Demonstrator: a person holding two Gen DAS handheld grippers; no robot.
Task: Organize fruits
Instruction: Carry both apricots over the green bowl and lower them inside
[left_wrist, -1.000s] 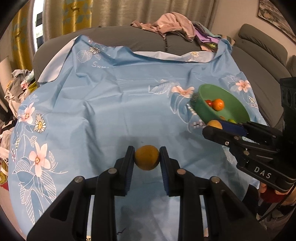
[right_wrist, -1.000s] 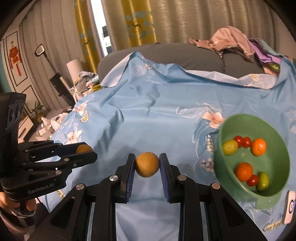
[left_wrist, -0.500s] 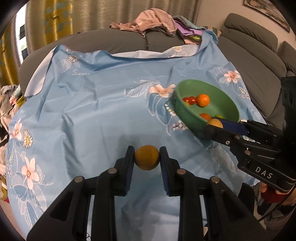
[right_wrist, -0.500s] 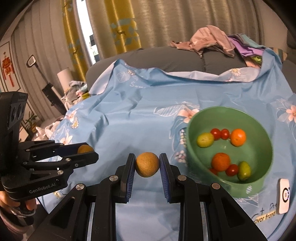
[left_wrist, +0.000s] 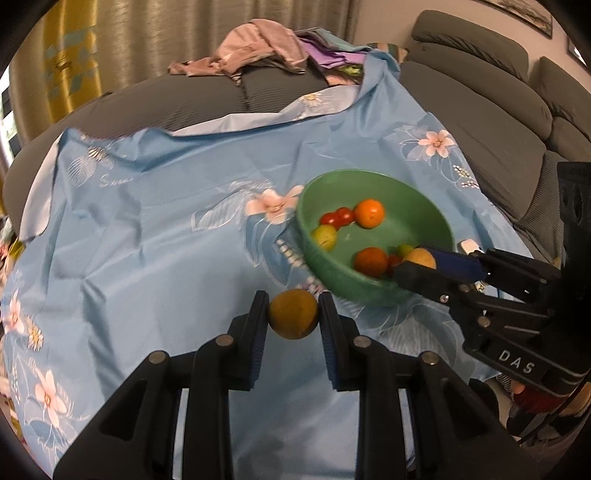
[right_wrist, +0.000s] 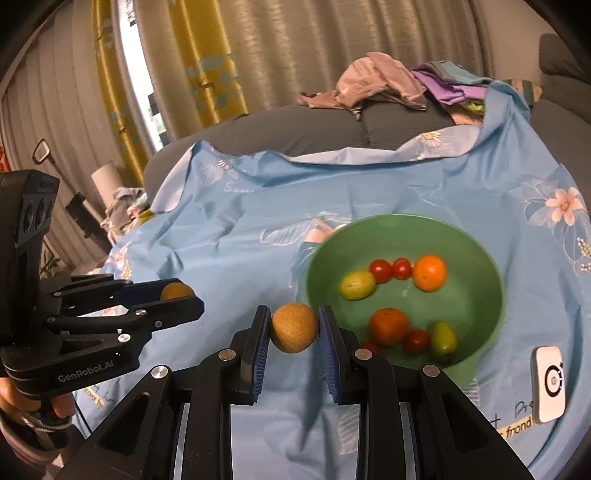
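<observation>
A: Blue-padded jaws of your left hand-held gripper (left_wrist: 293, 319) are clamped on a brownish-yellow fruit (left_wrist: 293, 314); the right hand-held gripper (right_wrist: 294, 328) pinches a tan round fruit (right_wrist: 294, 328) likewise.

B: Why held up?

A: You're likely carrying both to the green bowl (right_wrist: 480, 254) on the blue cloth (right_wrist: 240, 251), where oranges and tomatoes already lie. The tan fruit is at its rim.

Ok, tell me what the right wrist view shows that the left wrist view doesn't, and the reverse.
Only the right wrist view shows the window strip and the whole white tag beside the bowl. Only the left wrist view shows the grey sofa backrest. Both show the green bowl of fruit, the blue floral cloth, and each gripper shut on a brown fruit: left gripper, right gripper.
</observation>
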